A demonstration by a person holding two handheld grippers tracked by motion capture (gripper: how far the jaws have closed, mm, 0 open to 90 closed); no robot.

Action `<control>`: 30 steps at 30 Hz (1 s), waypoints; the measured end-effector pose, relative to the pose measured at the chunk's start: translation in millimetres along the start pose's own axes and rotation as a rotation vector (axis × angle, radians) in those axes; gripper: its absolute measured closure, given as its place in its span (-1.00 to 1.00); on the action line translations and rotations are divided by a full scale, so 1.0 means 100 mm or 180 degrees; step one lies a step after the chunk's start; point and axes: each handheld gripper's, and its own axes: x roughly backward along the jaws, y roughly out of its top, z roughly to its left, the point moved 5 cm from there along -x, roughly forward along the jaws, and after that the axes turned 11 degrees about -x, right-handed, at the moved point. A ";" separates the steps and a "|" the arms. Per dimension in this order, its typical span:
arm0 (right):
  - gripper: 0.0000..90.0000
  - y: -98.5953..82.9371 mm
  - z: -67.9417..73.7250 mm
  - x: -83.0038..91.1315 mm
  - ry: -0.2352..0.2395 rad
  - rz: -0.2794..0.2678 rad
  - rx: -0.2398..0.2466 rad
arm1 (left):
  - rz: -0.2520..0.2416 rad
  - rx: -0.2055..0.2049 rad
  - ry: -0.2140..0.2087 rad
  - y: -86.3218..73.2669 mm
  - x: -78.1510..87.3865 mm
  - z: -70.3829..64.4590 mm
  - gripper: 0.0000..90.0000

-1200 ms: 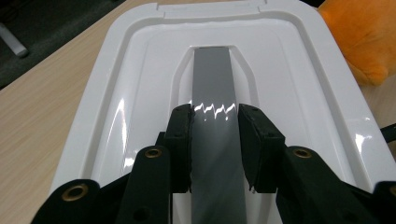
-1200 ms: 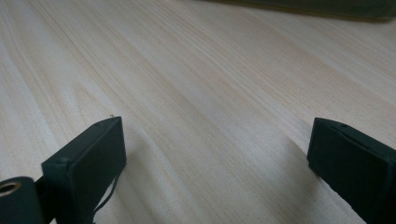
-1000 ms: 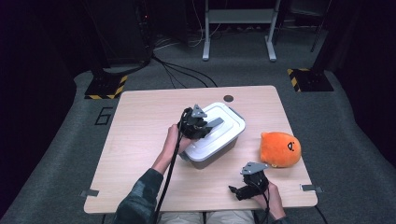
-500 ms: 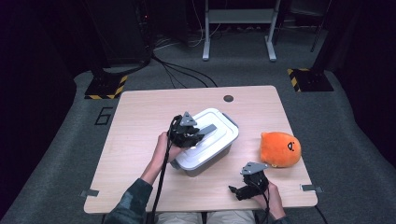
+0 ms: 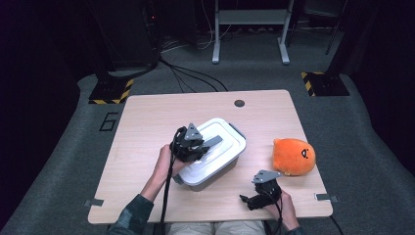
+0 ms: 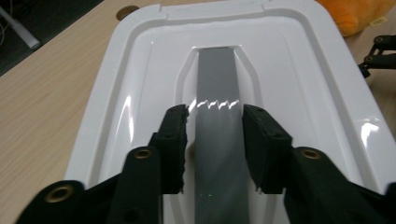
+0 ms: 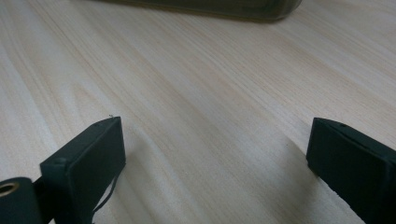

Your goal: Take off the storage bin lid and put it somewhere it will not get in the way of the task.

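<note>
A white lidded box (image 5: 220,155) lies askew at the middle of the wooden table (image 5: 147,127). My left gripper (image 5: 211,143) rests on top of the lid. In the left gripper view its jaws (image 6: 215,140) are shut on the grey handle strip (image 6: 215,79), one on each side, in the hollow of the white lid (image 6: 140,93). An orange plush toy (image 5: 293,155) sits to the right of the box, apart from it. My right gripper (image 5: 247,201) hovers low near the table's front edge, open (image 7: 215,135), with bare wood between its fingers.
A round cable hole (image 5: 239,103) sits near the table's far edge. Bare wood lies left of the box and behind it. The box's dark side (image 7: 201,7) crosses the top of the right gripper view. Stands and cables occupy the floor beyond the table.
My left gripper has drawn back toward the front left, and the box has shifted that way with it. The right gripper and the plush have not moved.
</note>
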 end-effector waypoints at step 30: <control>-0.91 0.00 0.00 0.00 -0.0008 -0.0001 -0.0009 | -0.0068 0.0036 -0.0157 0.16 -0.04 0.04 0.48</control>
